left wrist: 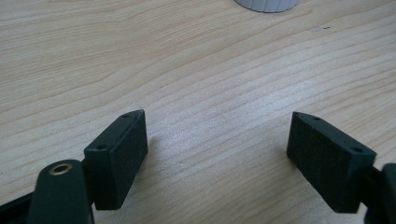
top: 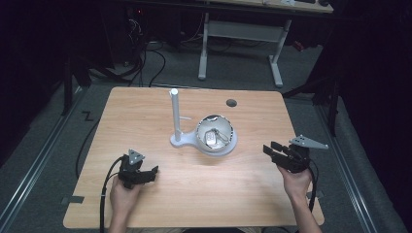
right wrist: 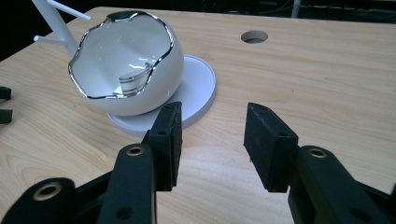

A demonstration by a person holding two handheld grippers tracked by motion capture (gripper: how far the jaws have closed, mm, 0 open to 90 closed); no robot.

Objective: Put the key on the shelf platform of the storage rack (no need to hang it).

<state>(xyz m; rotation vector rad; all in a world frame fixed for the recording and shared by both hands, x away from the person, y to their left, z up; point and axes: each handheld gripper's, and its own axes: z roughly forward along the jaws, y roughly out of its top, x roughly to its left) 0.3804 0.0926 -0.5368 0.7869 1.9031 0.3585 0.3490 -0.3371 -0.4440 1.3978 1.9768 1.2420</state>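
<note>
bowl on white stand, table centre, 10 o'clock of right gripper | both grippers' jaws part-open, empty | we judge it glossy, brittle, slippery | we'd pinch the rim gently

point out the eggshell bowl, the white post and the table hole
eggshell bowl (right wrist: 140,84), right gripper view, outer white wall
white post (top: 174,114), high view, mid shaft
table hole (right wrist: 254,36), right gripper view, its opening

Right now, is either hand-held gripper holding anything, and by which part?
Nothing is held. The left hand-held gripper and the right hand-held gripper both stand open over bare table.
</note>
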